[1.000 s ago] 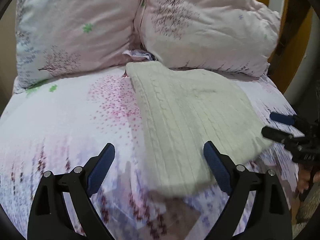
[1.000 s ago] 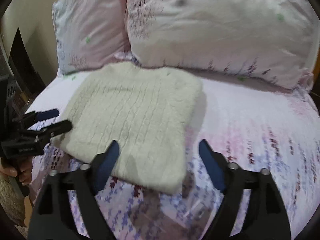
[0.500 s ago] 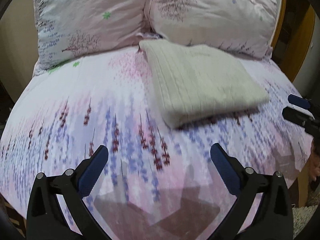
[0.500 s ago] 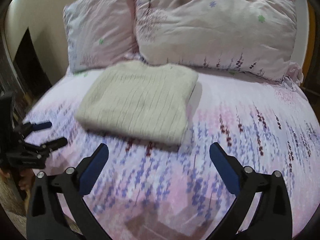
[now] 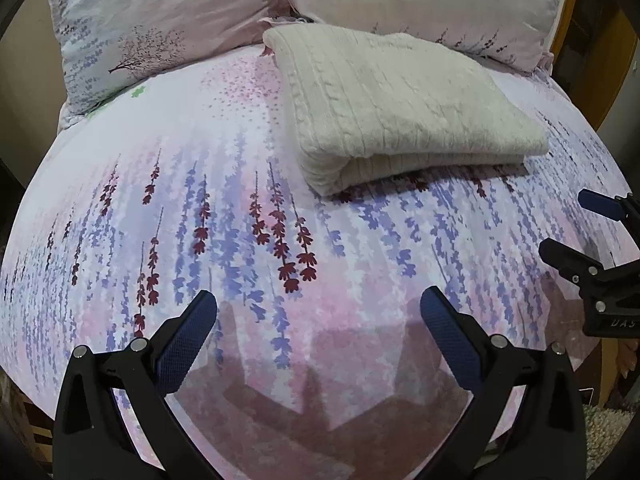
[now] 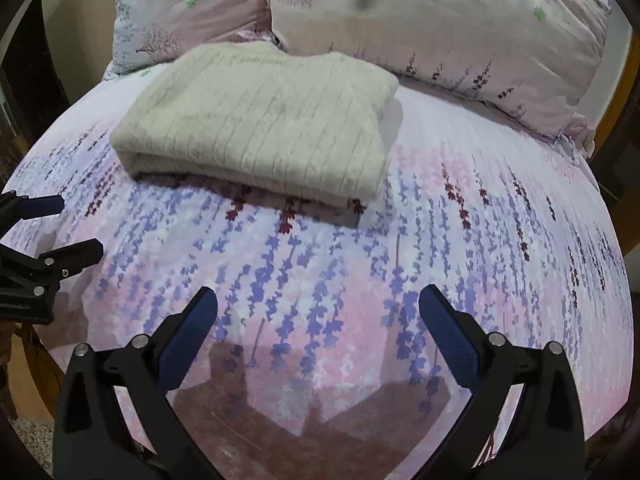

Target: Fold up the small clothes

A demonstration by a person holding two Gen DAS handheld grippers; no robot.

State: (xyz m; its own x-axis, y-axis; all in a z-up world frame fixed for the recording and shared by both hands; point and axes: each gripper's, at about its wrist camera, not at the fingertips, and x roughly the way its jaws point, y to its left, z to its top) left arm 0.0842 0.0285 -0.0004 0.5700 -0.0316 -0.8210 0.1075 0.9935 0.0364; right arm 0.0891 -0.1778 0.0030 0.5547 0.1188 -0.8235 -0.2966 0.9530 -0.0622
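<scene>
Cream cable-knit sweater (image 5: 396, 100) lay folded into neat rectangle at far end of bed (image 5: 200, 160), touching two floral pillows (image 6: 432, 16). Fold looked finished. Left tongs (image 5: 318, 314) gaped wide, empty, above near part of bedspread, well apart from sweater. Right tongs (image 6: 318, 314) likewise spread, holding nothing. No containers seen.
</scene>
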